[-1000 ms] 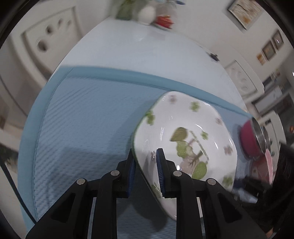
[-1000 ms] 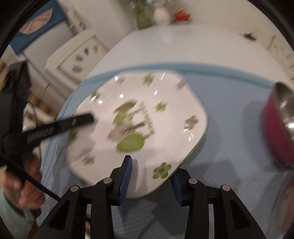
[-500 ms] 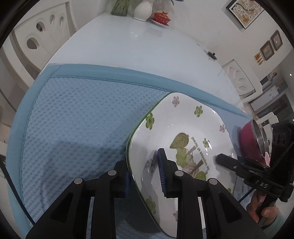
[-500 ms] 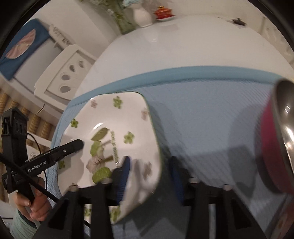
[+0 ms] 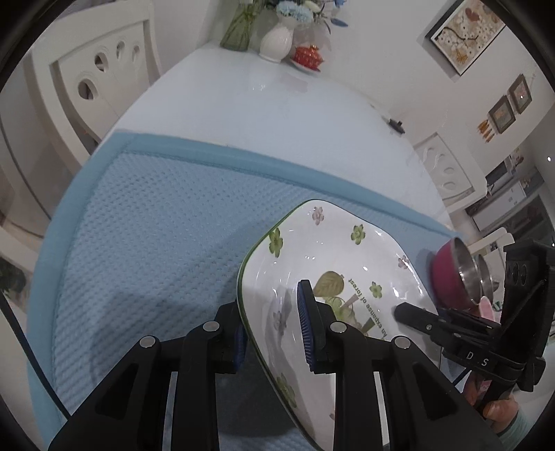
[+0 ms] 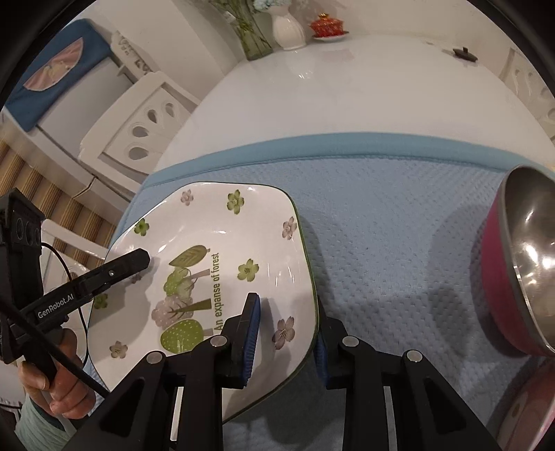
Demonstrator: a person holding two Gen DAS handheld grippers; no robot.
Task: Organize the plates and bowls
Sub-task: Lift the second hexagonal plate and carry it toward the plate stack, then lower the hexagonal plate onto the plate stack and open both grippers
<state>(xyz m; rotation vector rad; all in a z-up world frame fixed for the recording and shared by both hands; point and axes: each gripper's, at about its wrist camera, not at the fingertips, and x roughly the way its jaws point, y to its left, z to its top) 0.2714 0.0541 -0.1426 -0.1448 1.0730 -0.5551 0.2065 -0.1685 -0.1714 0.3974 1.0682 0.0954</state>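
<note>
A white square plate (image 5: 333, 263) with green leaves and flowers is held over the blue mat (image 5: 156, 225). My left gripper (image 5: 272, 333) is shut on the plate's left rim, one finger above, one below. My right gripper (image 6: 286, 333) straddles the plate's (image 6: 222, 249) right rim with its fingers around the edge, a gap showing. A pink bowl with a steel inside (image 6: 520, 263) stands on the mat at the right; it also shows in the left wrist view (image 5: 454, 277).
The mat (image 6: 399, 215) covers the near end of a white table (image 6: 347, 90). A white vase (image 6: 288, 27), a glass vase and a red lidded cup (image 6: 326, 26) stand at the far end. White chairs (image 5: 93, 69) flank the table.
The plate has shifted left across the mat in the right view and settled lower. The right gripper's fingers now sit around the plate's right rim. The left grip has not changed.
</note>
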